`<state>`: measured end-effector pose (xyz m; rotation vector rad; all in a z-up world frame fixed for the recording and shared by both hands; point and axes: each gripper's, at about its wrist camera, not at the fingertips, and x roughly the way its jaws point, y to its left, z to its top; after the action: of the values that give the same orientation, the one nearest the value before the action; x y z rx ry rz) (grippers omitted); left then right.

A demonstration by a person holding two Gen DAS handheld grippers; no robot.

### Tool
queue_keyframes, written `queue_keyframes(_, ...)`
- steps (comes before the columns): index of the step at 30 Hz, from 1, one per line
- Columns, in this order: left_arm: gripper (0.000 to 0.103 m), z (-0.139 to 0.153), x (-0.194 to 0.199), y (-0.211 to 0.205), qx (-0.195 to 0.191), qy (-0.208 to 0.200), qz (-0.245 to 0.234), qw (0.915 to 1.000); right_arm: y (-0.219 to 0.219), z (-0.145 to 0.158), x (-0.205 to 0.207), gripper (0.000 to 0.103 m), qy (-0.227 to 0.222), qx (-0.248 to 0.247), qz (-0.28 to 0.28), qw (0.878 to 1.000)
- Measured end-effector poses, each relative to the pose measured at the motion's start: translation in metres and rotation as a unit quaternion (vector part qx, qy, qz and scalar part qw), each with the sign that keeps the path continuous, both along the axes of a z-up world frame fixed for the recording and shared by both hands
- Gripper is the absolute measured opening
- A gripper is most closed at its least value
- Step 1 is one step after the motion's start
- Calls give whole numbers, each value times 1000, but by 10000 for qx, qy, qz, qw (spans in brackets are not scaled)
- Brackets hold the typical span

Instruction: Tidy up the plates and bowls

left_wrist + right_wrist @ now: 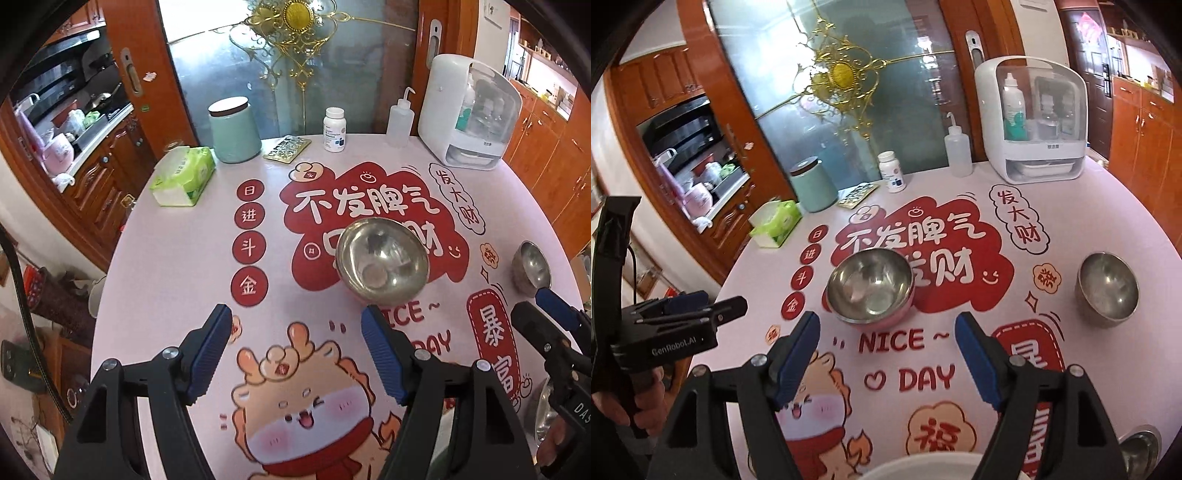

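Round table (147,266) under a pink cloth printed with red characters and a cartoon dragon. Notes run left to right.

Far left edge: green tissue pack (183,176), lying flat. Just right of it a mint-green canister (234,132) with a dark lid, upright. Next, a foil blister sheet (287,148) flat on the cloth, then a white pill bottle (334,129) standing, then a clear squeeze bottle (400,123) with a bent spout. Far right: white countertop cabinet (469,110) with a clear door, bottles dimly visible inside.

Left gripper (295,347): held over the near-left part of the table, angled downward, blue pads spread apart with nothing between them. Only printed cloth shows in the gap.

Centre of table: larger steel bowl (382,258), upright, mouth up, sitting on the red printed patch. It lies just beyond the left gripper's right fingertip, apart from it. The right wrist view shows a pinkish outer wall on this bowl.

Right gripper (886,347): also tilted down, pads wide apart, empty. The larger bowl sits just beyond and between its fingertips, not touched.

Right side: smaller steel bowl (1107,290), upright, well apart from the larger one, near the table's right edge.

Near edge, right wrist view: a white rim (923,466) at bottom centre, and a steel rim (1141,452) at bottom right; both are too cut off to identify.
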<state>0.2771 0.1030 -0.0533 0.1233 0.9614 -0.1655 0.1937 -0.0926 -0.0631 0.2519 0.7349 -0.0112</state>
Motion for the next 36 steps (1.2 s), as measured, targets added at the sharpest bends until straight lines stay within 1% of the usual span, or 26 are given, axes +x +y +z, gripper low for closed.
queue_keyframes(5, 71, -8, 30, 1, -245, 22, -34, 9997, 1, -4, 22, 76, 48, 1, -106, 9999)
queue_keyframes(8, 71, -14, 44, 3, -508, -21, -134, 9986, 0, -9, 37, 76, 118, 0, -157, 9998)
queue_keyframes(10, 71, -19, 51, 4, -717, 21, -185, 9973, -3, -13, 46, 76, 175, 89, -180, 9996)
queue_keyframes(13, 71, -27, 59, 3, -907, 49, -262, 9955, -6, -20, 56, 76, 253, 194, -237, 9992)
queue_keyframes(21, 71, -53, 75, -9, -1025, 166, -439, 9936, -12, -47, 74, 76, 523, 528, -310, 9968)
queue_keyframes(29, 71, -93, 92, -24, -937, 548, -545, 9926, -15, -79, 90, 75, 744, 944, -406, 9919)
queue_keyframes(31, 71, -102, 95, -26, -914, 628, -559, 9923, -16, -88, 94, 71, 826, 1112, -390, 9896)
queue_keyframes(36, 71, -120, 101, -27, -904, 827, -595, 9907, -17, -105, 101, 53, 1011, 1297, -381, 9856)
